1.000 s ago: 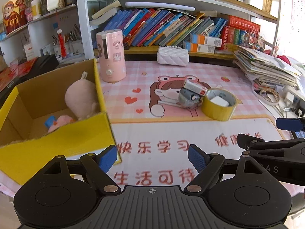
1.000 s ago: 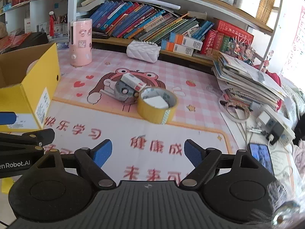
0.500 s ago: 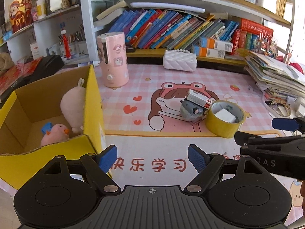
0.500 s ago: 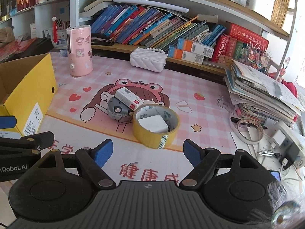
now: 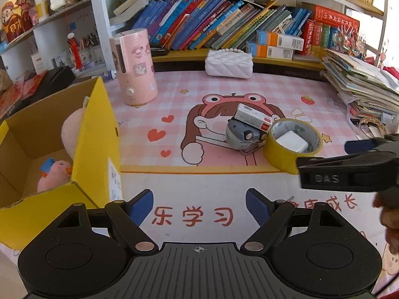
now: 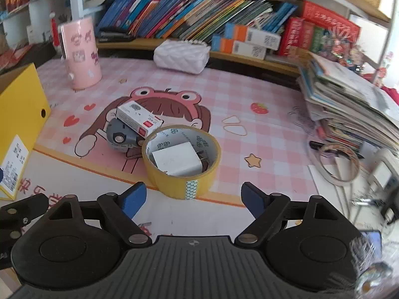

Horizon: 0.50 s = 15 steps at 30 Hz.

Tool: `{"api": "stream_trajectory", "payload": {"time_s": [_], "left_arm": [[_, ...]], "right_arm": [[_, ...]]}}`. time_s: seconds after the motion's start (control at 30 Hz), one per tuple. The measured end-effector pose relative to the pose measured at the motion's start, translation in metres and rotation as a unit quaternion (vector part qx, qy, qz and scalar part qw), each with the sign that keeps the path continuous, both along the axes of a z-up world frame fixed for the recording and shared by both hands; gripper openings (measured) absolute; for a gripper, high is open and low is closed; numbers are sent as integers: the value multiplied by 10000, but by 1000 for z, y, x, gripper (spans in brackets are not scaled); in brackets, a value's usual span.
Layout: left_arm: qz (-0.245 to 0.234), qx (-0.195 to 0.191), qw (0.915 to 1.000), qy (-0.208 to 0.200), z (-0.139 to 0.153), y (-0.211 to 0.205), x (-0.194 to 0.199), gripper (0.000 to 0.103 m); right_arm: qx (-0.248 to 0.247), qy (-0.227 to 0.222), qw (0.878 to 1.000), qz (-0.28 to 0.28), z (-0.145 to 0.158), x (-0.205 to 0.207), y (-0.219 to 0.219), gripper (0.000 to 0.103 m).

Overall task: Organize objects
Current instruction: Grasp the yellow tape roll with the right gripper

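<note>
A yellow tape roll lies on the pink mat with a white charger block inside it. Behind it a white and red small box rests on a grey round gadget. My right gripper is open and empty, just short of the roll. My left gripper is open and empty over the mat, right of the yellow cardboard box, which holds two pink plush toys. The tape roll also shows in the left wrist view, partly behind the right gripper.
A pink cylinder appliance and a white quilted pouch stand at the back. A bookshelf runs behind. A paper stack and loose cables lie at the right.
Both grippers have moved forward toward the objects on the mat. The tape roll now lies close in front of the right gripper. Both stay open.
</note>
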<state>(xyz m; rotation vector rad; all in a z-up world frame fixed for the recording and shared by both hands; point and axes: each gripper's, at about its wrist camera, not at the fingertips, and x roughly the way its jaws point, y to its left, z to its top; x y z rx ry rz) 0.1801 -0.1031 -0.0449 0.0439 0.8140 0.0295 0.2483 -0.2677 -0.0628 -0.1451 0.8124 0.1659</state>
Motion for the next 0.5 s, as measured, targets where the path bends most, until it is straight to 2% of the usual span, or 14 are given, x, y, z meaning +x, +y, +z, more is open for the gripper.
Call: {"api": "stream_trajectory", "payload": {"time_s": [0.2,0.33,0.5], "left_arm": [[-64,66,10000,13,-2,-9,8,84],[-99,120,9999,-5,-2,-14,14,84],[-127,175,9998,30,-3,-18,18,84]], "right_arm": [[-153,159,9994,267,-16,32,2,91],[-130,300,9981,517,-26,48,8,92],[-171,249,9961,826,-33,59,13,91]]}}
